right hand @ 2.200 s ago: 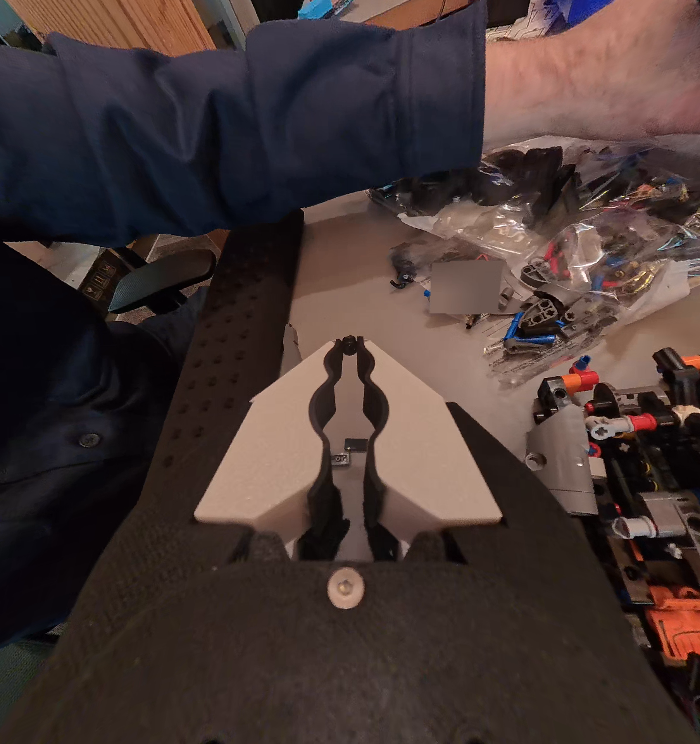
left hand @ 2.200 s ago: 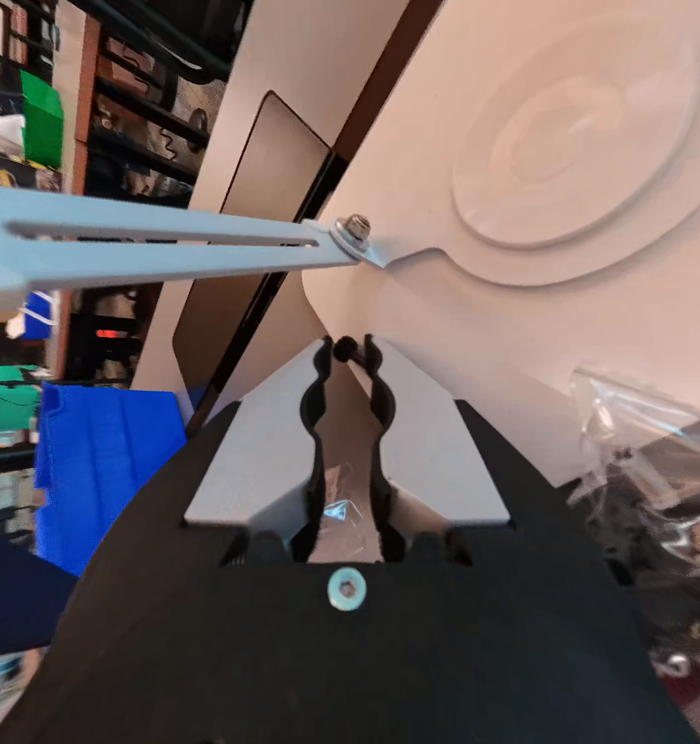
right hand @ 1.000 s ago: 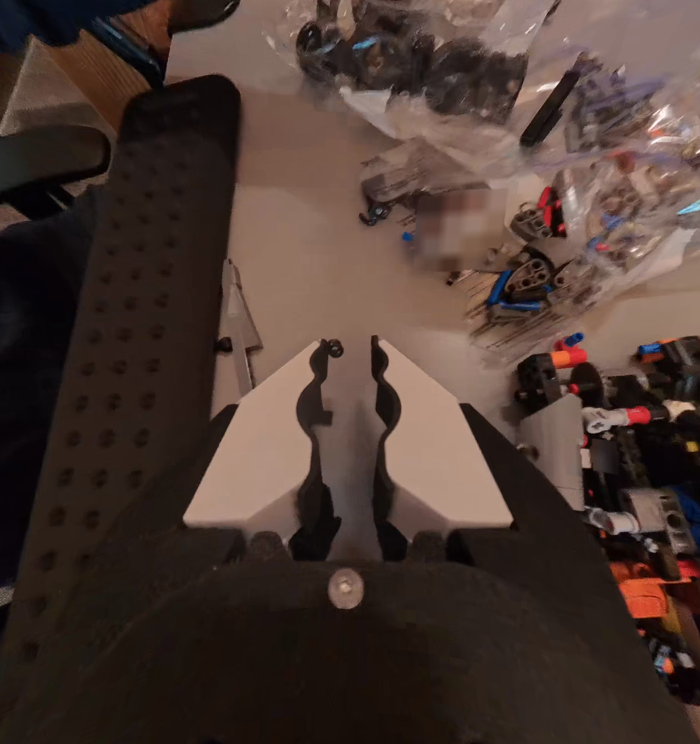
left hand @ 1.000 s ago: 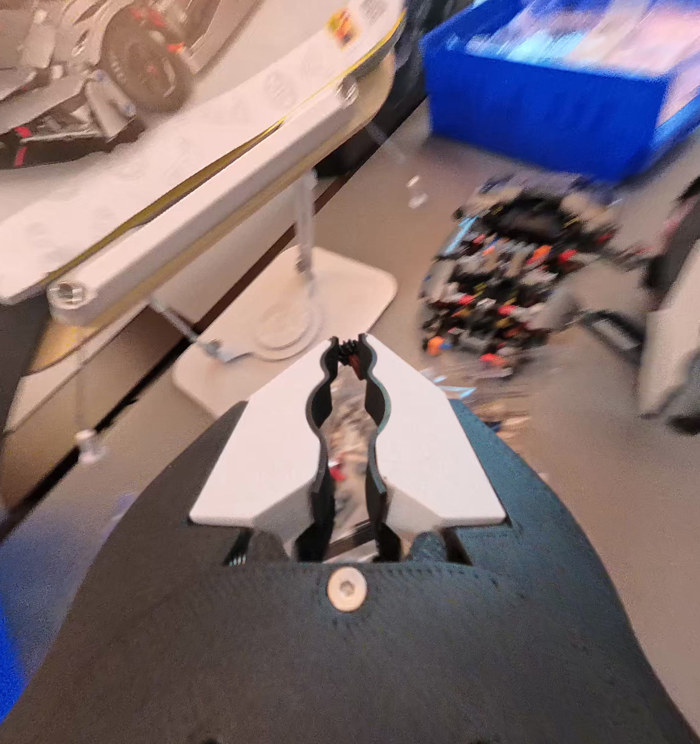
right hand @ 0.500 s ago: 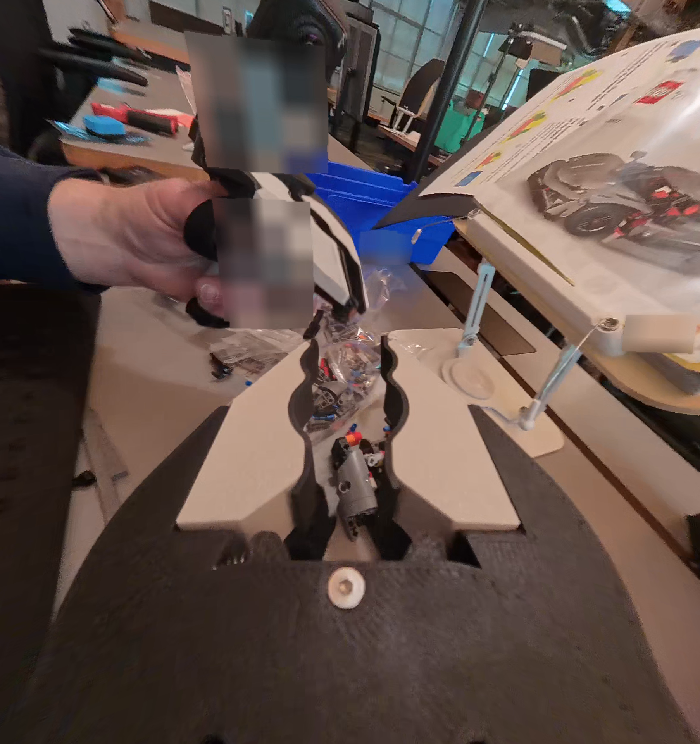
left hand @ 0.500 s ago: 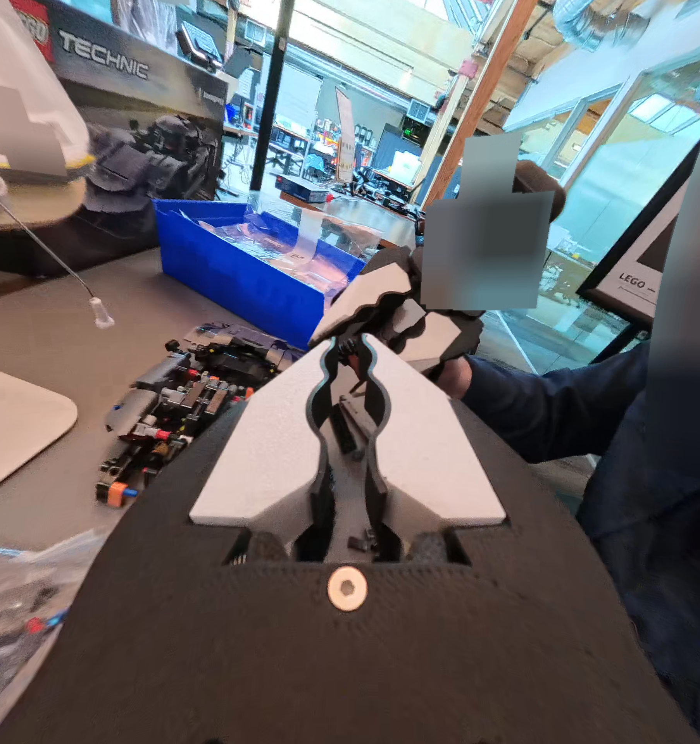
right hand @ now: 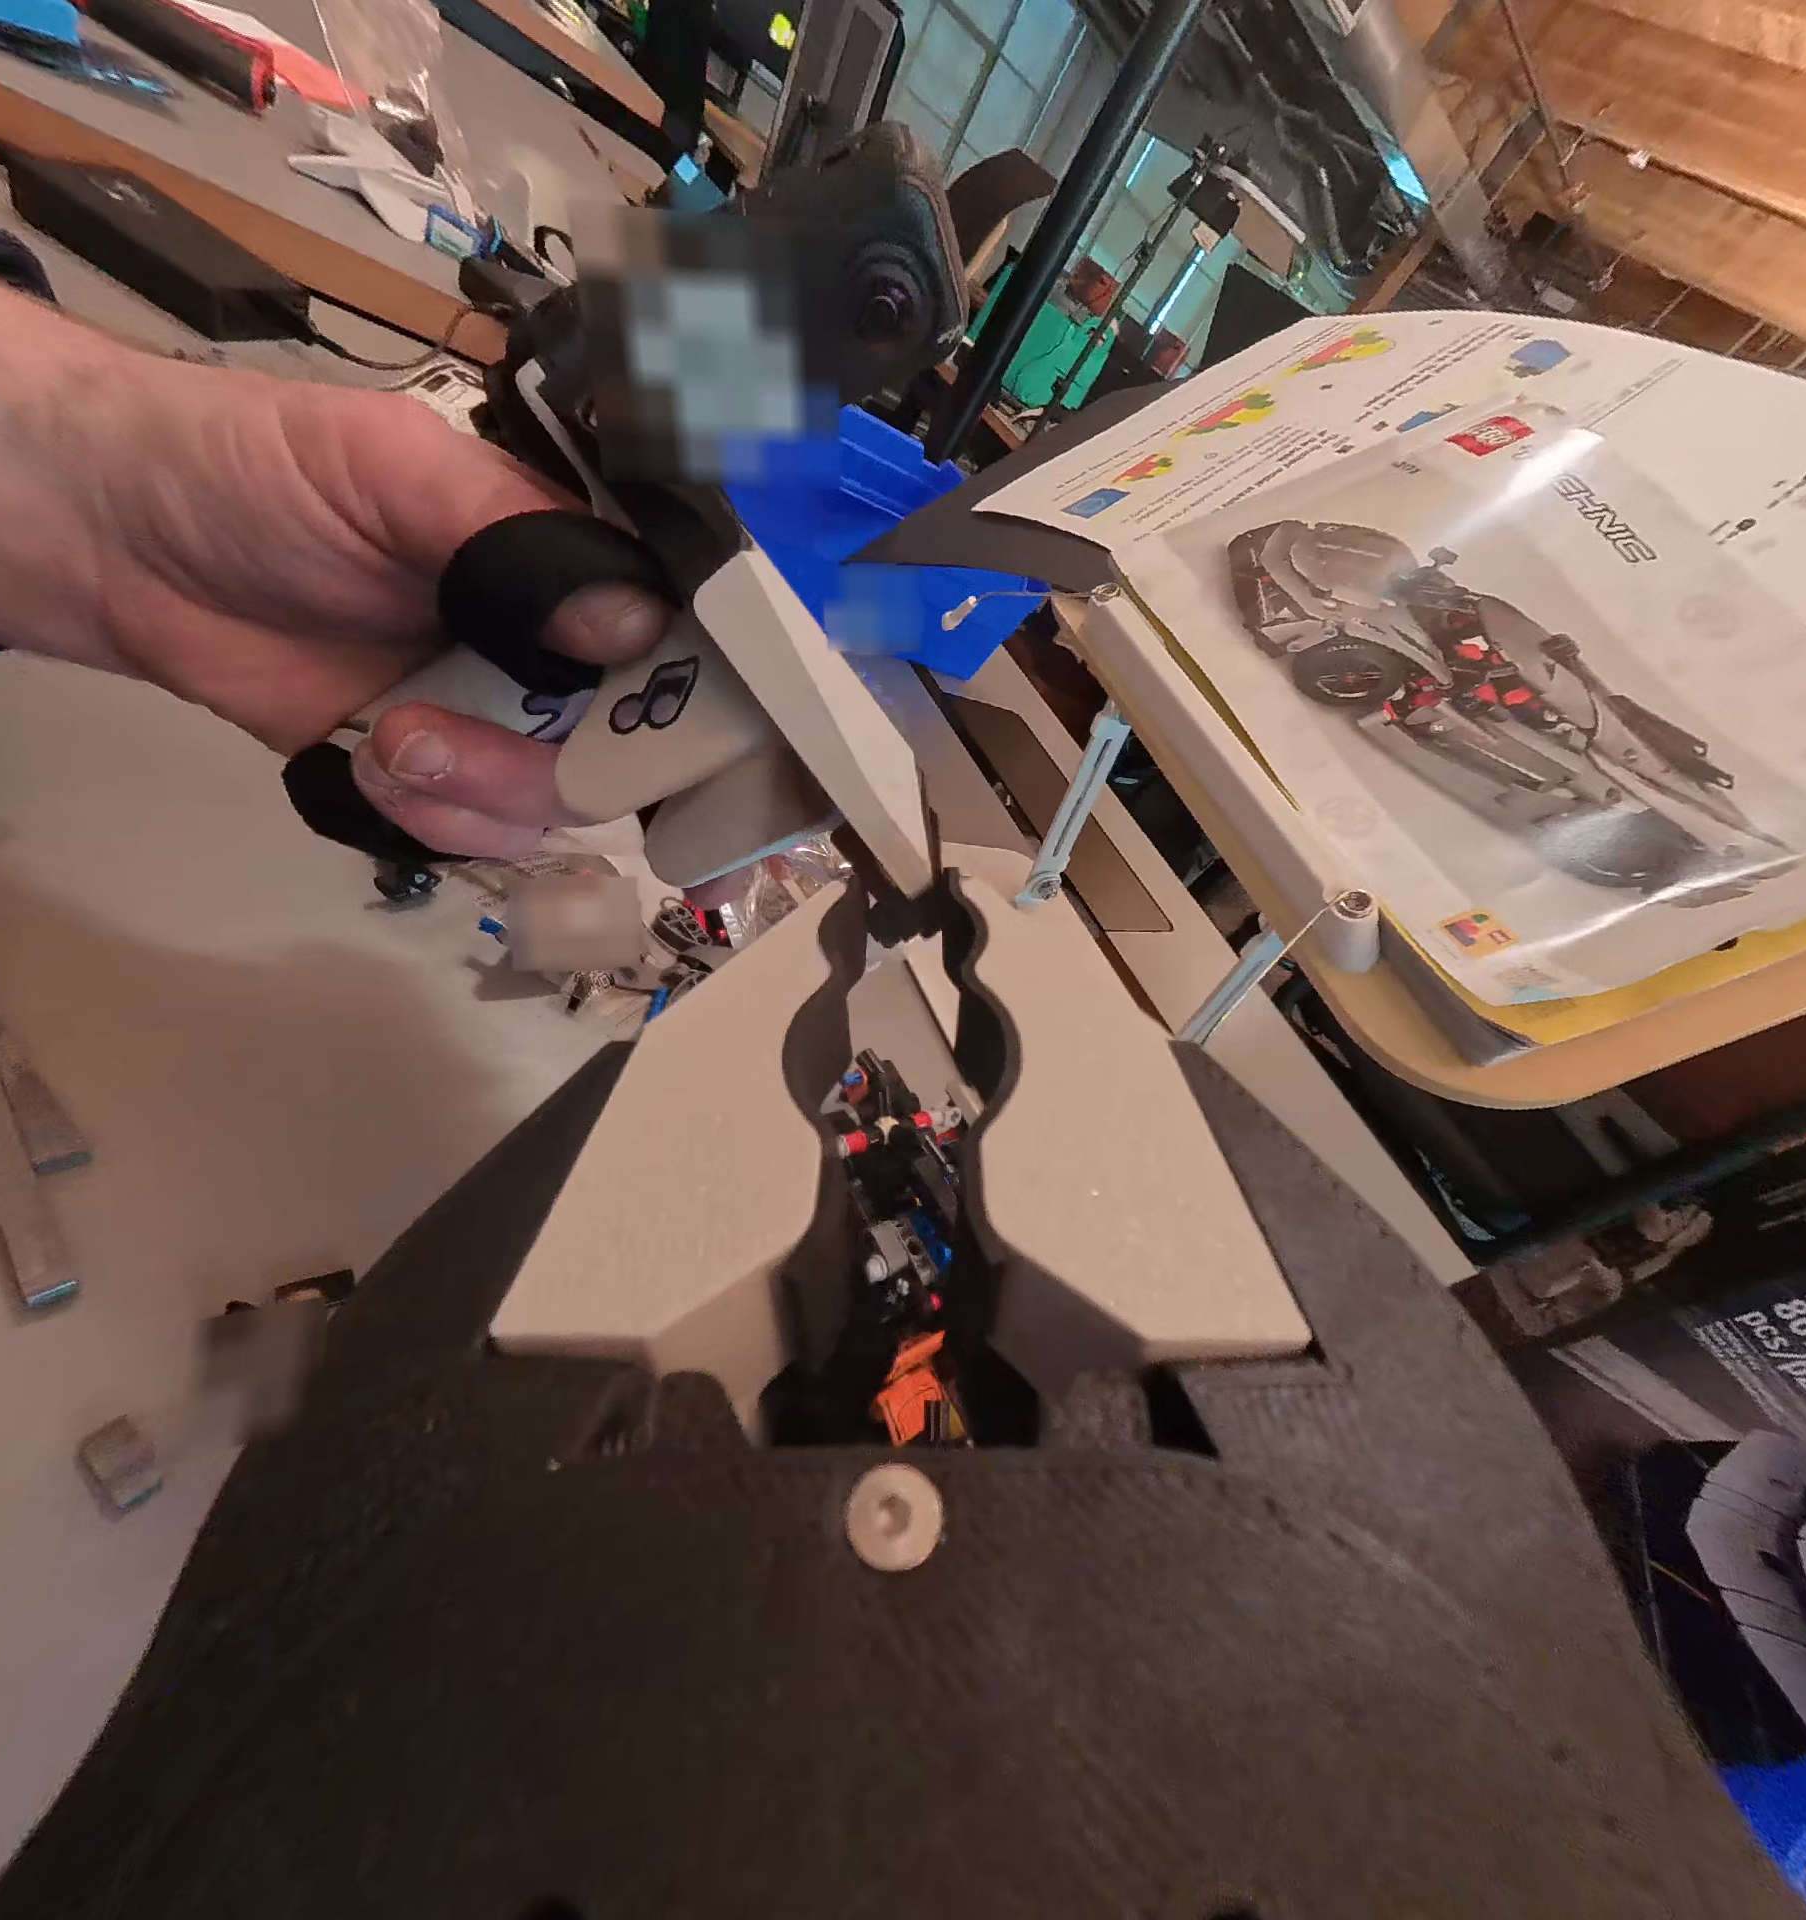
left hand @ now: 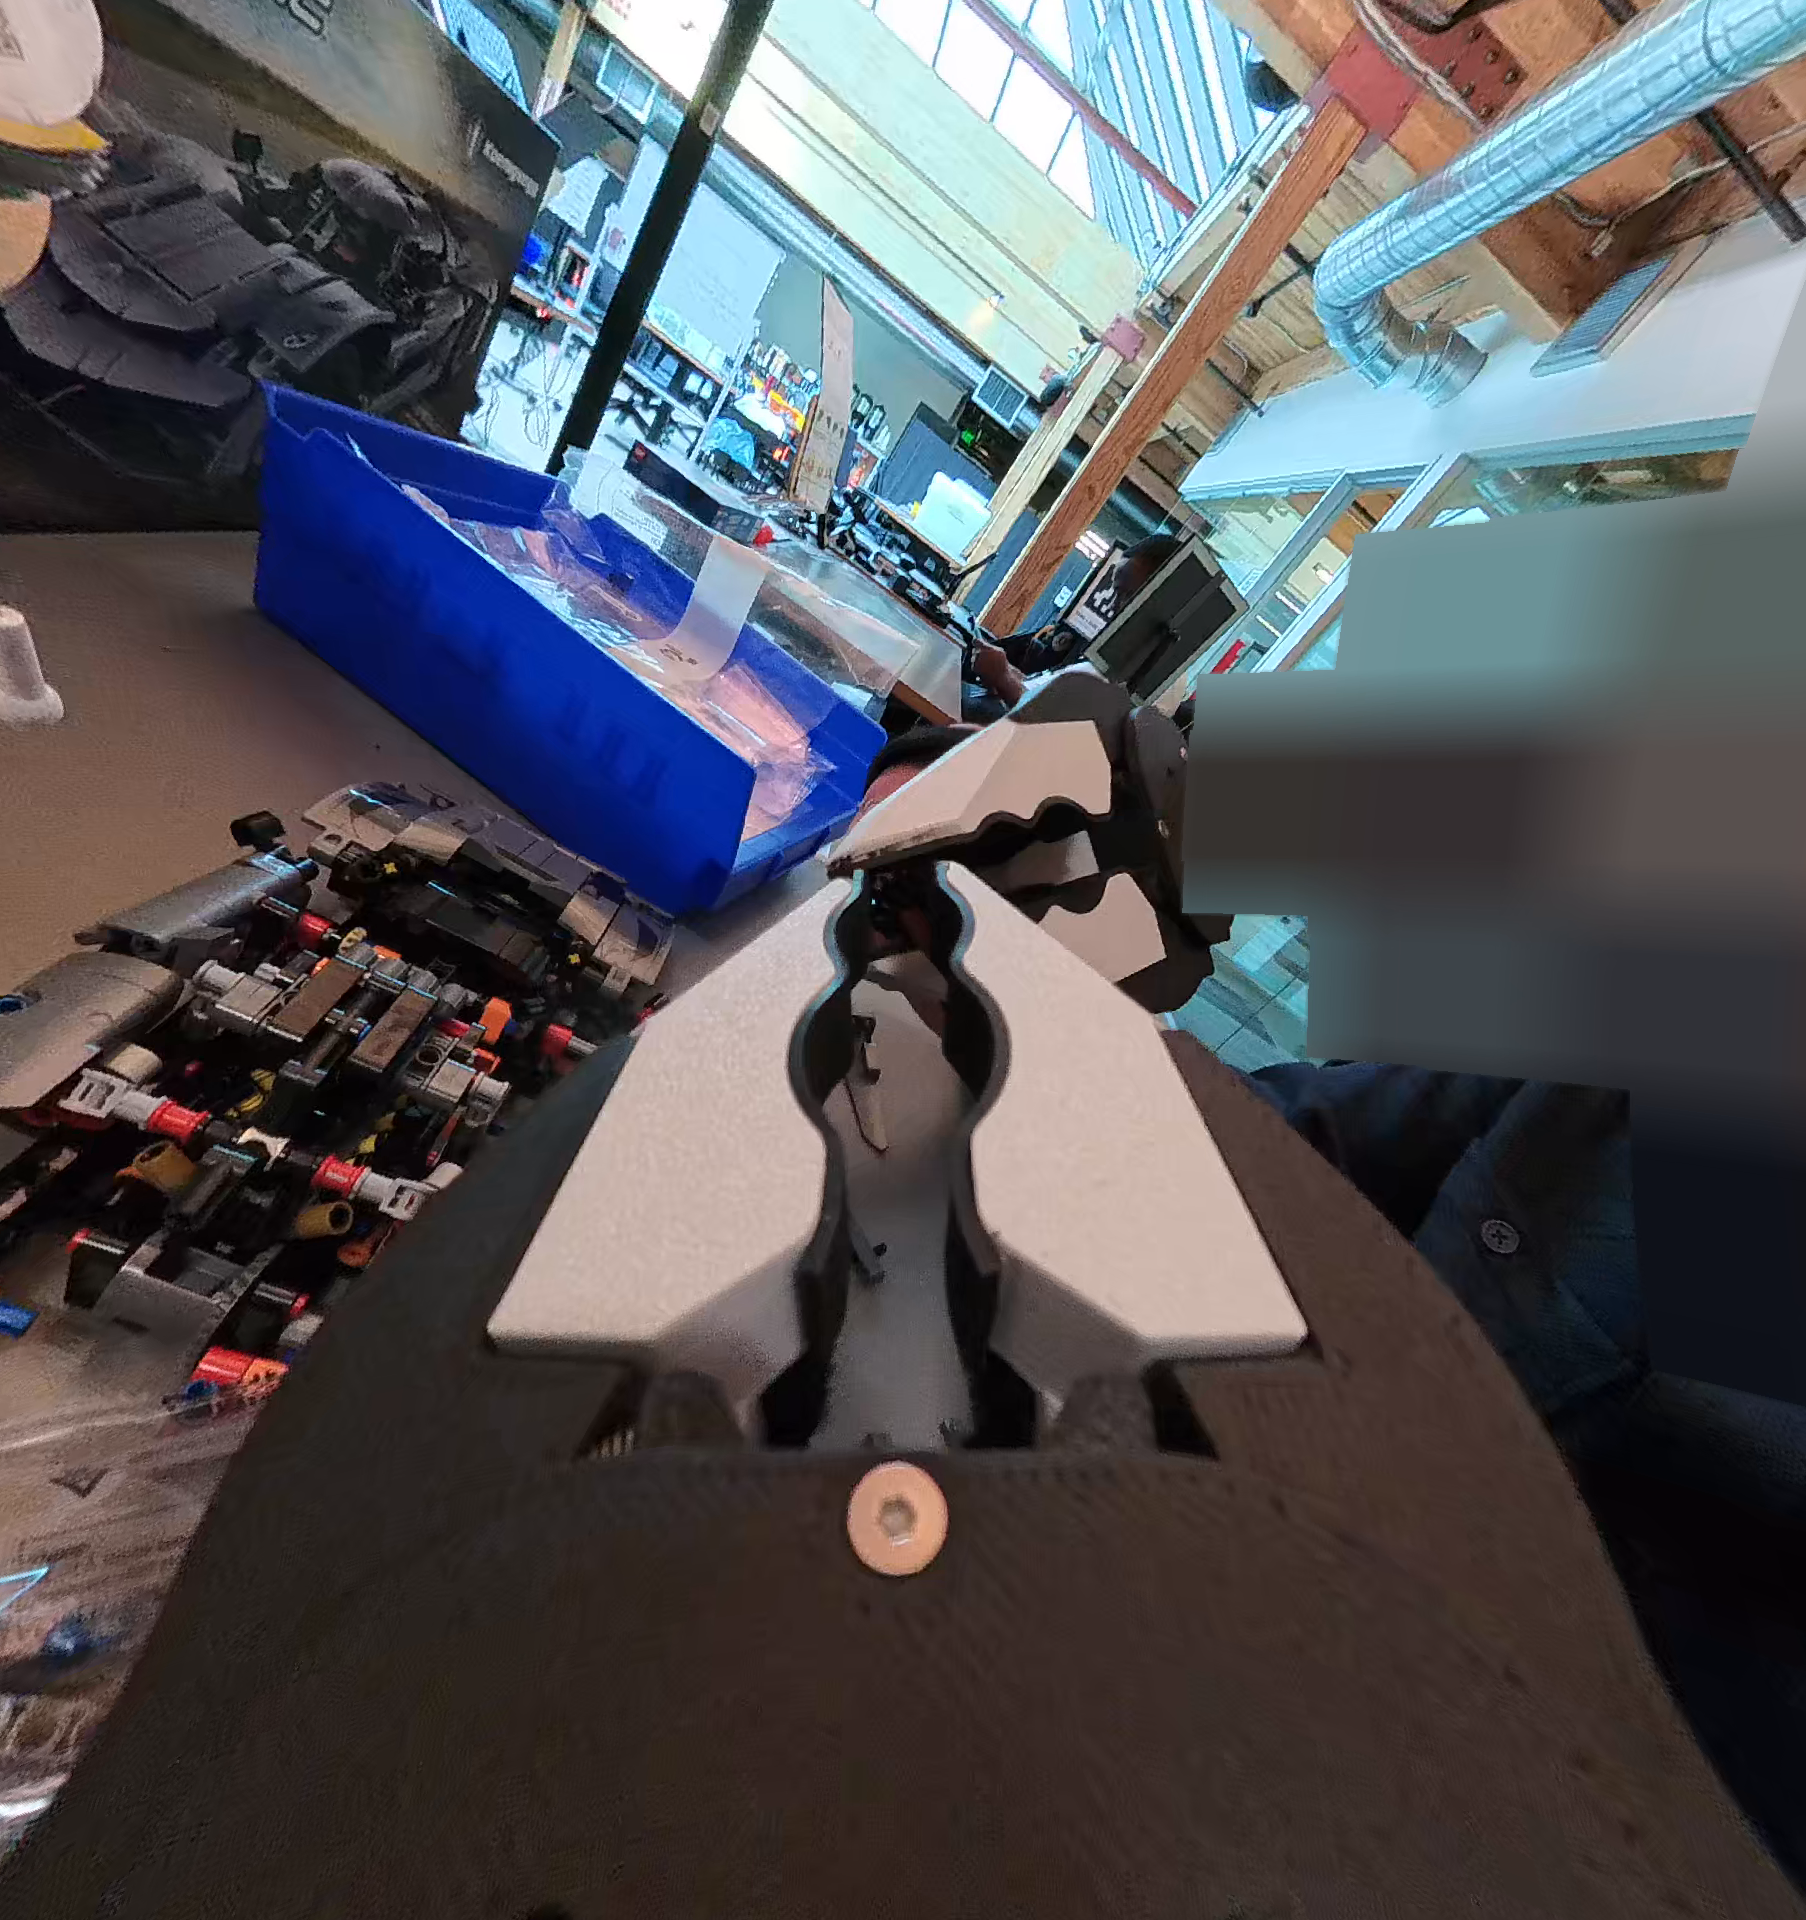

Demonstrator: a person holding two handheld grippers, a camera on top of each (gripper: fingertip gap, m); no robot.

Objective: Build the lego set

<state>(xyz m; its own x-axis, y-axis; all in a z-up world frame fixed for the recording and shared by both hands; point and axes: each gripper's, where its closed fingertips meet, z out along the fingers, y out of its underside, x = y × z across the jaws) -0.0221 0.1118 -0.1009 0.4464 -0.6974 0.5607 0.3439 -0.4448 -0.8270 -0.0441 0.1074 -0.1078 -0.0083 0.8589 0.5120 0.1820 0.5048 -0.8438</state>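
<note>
— Where is the lego set seen?

— The half-built lego model [left hand: 286,1049] is laid on the grey table [left hand: 130,790], to the left of the left gripper [left hand: 899,894] and well below it. In the right wrist view, part of the model is seen through the gap between the fingers of the right gripper [right hand: 904,904]. A blue bin [left hand: 483,665] is placed behind the model, and clear bags of parts [right hand: 691,925] are spread near it. The instruction booklet [right hand: 1450,623] is kept open on a tilted stand at the right.

— And how are the two grippers held?

— Both are raised above the table and are brought tip to tip. The left gripper is held by a hand [right hand: 255,561].

— Is something gripped?

— Yes. A small dark piece [right hand: 894,923] is found exactly where the tips meet. The fingers of the left gripper are closed on it, with only a narrow gap left between them.

— And the right one?

— Its fingers are set close on both sides of the same piece, and the piece seems to be touched by them. Whether it is really pressed cannot be told.
</note>
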